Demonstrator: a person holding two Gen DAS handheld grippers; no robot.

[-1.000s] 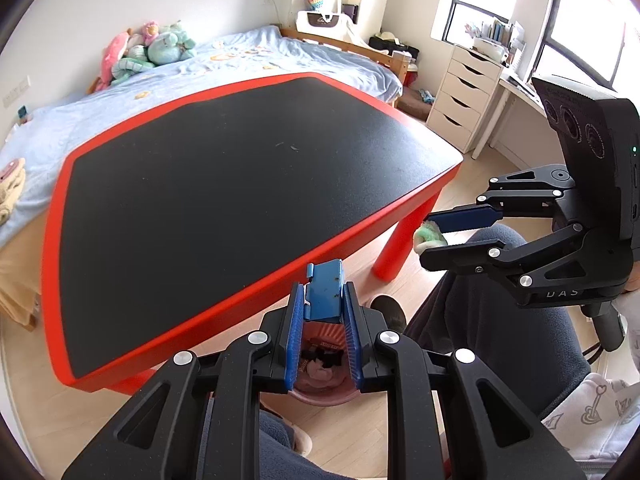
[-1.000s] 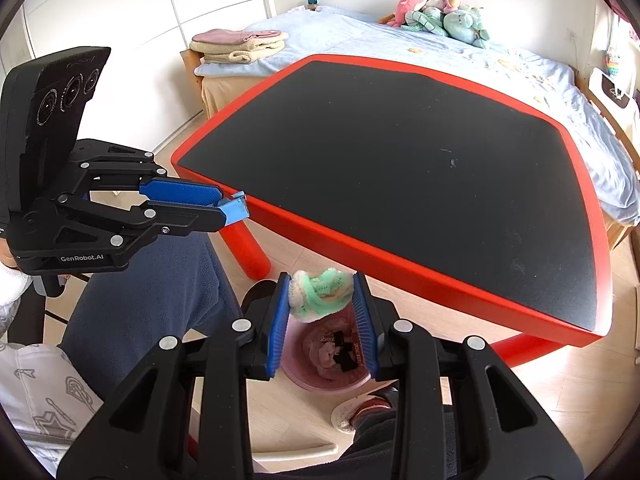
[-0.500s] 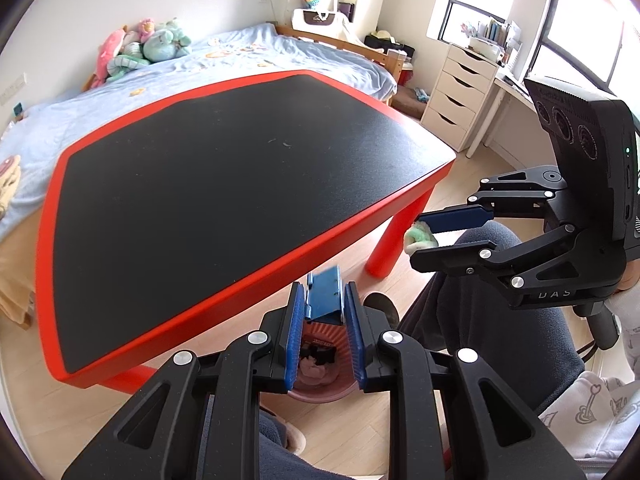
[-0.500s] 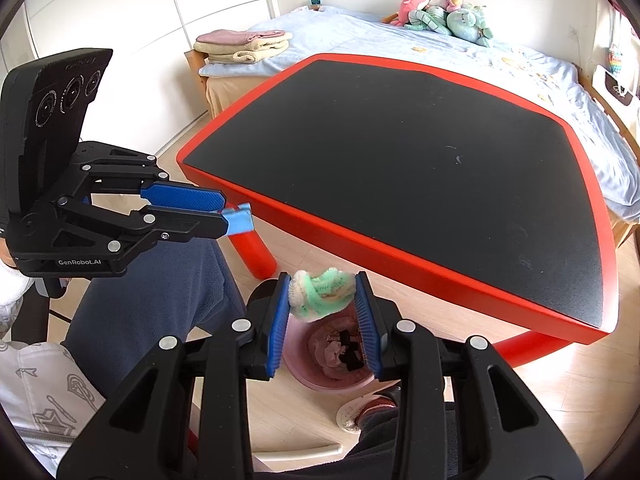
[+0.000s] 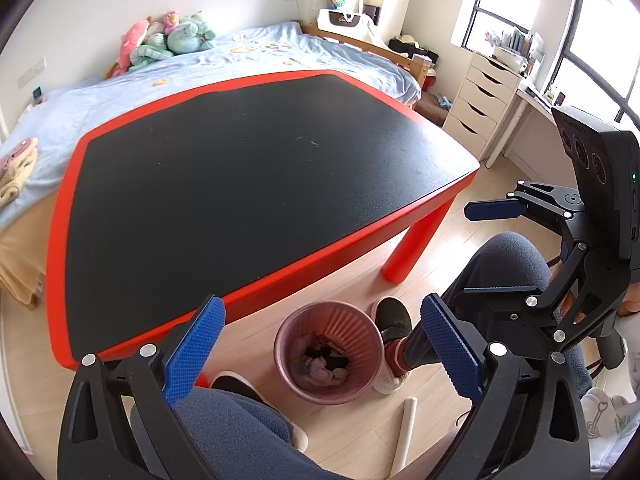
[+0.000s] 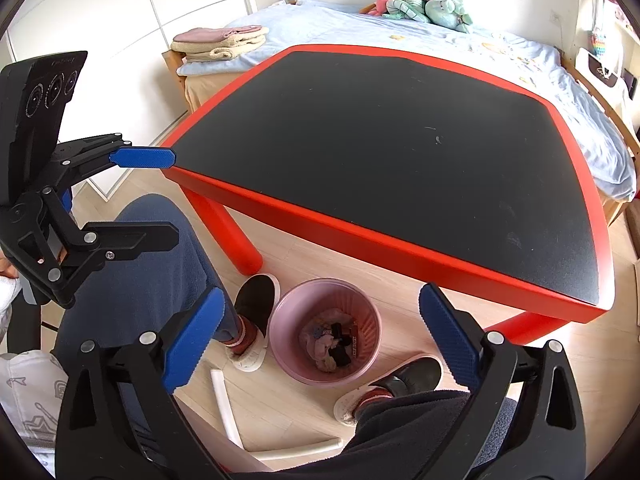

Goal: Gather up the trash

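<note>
No writing can be read. Both the left gripper (image 5: 320, 350) and the right gripper (image 6: 320, 338) are spread wide and empty above the bin (image 5: 329, 352).

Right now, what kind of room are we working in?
Most likely a child's bedroom. A bed with plush toys piled at its head stands behind the red-rimmed table, and a white drawer unit sits by the window. The pink bin stands on the wooden floor.

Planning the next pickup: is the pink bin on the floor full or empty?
Partly filled. The pink bin stands upright, with crumpled trash covering its bottom, well below the rim.
</note>
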